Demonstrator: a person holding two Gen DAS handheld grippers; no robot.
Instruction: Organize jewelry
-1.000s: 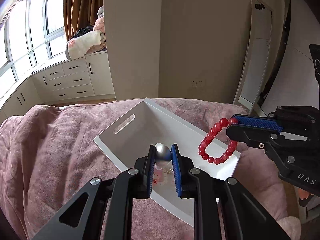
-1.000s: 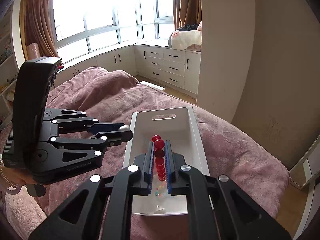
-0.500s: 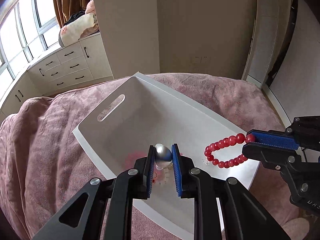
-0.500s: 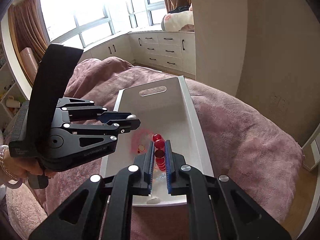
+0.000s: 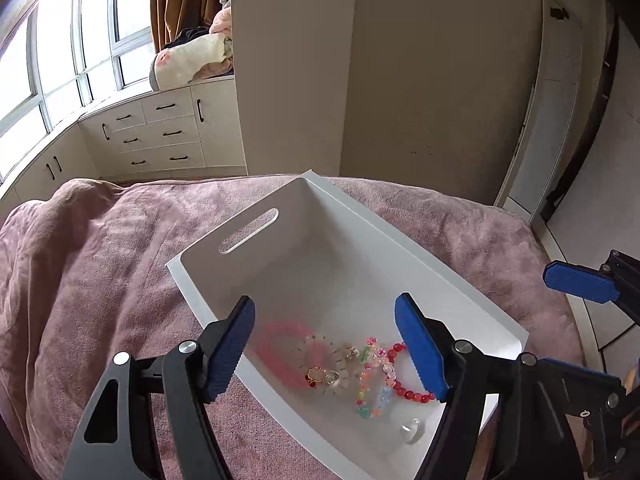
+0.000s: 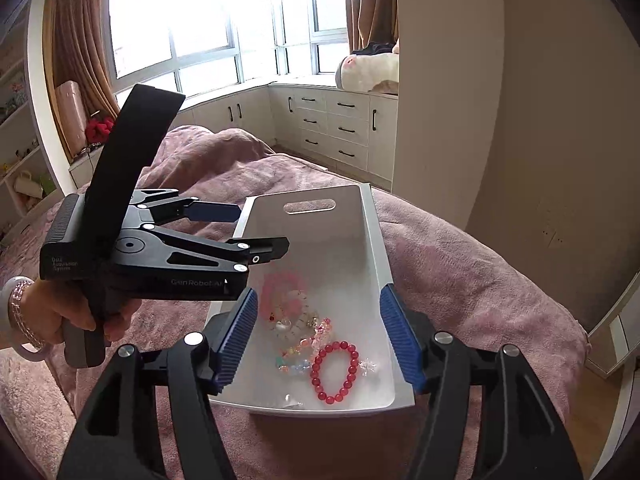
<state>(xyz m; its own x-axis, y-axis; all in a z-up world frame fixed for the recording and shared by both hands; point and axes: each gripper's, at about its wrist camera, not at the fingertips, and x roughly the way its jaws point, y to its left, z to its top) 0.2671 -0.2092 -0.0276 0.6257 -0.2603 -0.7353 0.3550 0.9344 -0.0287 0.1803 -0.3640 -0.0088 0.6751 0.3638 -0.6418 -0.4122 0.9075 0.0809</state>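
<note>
Your left hand (image 6: pixel 76 316) grips the handle of the left gripper (image 5: pixel 325 344) low at the left side of the white bin (image 5: pixel 288 216), so the tool reaches out level across the bin's left wall, while your right gripper (image 6: pixel 318 336) points down the length of the bin from its near end. The bin sits on a mauve blanket (image 6: pixel 460 264) spread over the bed, its slotted handle wall at the far end. Beyond the bed you have white drawers (image 6: pixel 336 128) under the window, with a bundle of bedding (image 6: pixel 372 74) on top of them. In the right wrist view the left gripper's body covers part of the bin's left wall and floor; in the left wrist view its own right finger hides part of the red bead bracelet (image 6: pixel 335 372). Both sets of jaws are spread wide, with nothing between the blue pads and nothing touching them. The red bead bracelet lies flat on the bin floor near the near end, toward the right wall. Just beside it are a strand of mixed colored beads (image 5: pixel 370 380), a pink bracelet (image 5: pixel 280 350), a gold ring with a red stone (image 5: pixel 316 374), and 1 small clear piece (image 5: pixel 412 430) closest to the near wall.
</note>
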